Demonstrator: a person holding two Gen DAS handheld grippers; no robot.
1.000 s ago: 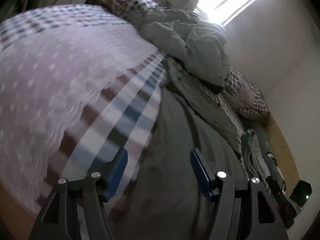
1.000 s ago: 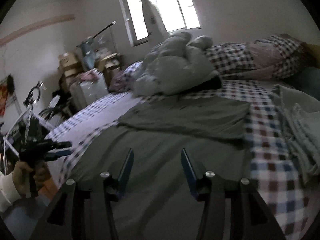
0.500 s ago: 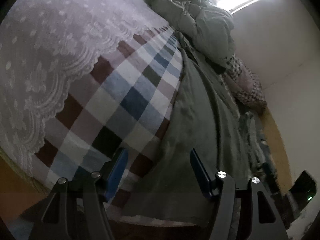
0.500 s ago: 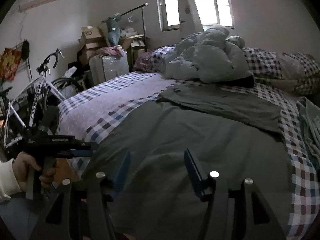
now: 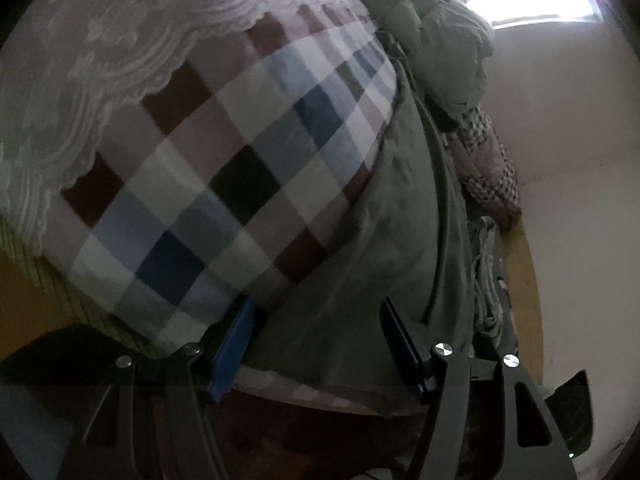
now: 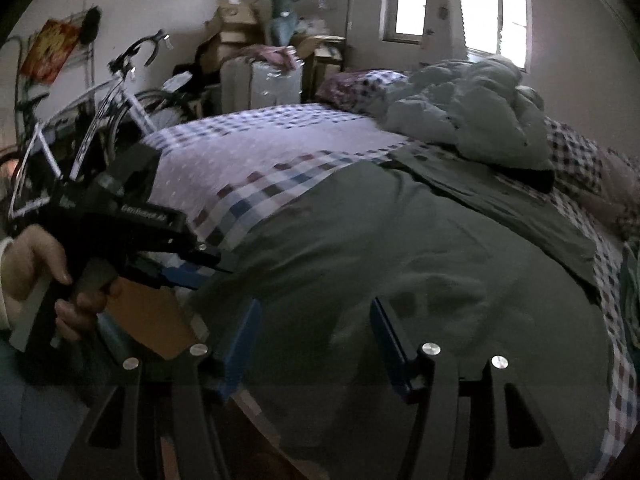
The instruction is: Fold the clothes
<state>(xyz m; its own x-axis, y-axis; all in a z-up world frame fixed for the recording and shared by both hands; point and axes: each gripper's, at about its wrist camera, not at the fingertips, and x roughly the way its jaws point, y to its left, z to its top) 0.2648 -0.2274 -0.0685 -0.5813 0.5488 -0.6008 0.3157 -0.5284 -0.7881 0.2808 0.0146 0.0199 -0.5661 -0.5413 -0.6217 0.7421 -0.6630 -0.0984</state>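
Observation:
A dark green garment (image 6: 400, 260) lies spread flat on the checked bed sheet (image 6: 256, 196), its top part folded over at the far right. Its near hem hangs at the bed's front edge. My right gripper (image 6: 314, 308) hovers open just above that hem, nothing pinched between its blue pads. My left gripper (image 5: 318, 312) is open at the garment's left corner (image 5: 360, 260), the cloth edge lying between its jaws but not squeezed. In the right wrist view a hand (image 6: 36, 264) holds the left gripper (image 6: 212, 274) at the bed's corner.
A crumpled pale duvet (image 6: 472, 120) and checked pillows (image 6: 576, 160) lie at the head of the bed. A lace cover (image 5: 100, 60) lies over the sheet's left part. Folded clothes (image 5: 486, 280) are stacked beyond the garment. A bicycle (image 6: 120, 92) and boxes (image 6: 236, 28) stand beside the bed.
Both grippers have sunk toward the bed's front edge. The left has come down to the garment's corner. The right has swung leftward along the hem, its jaws slightly wider.

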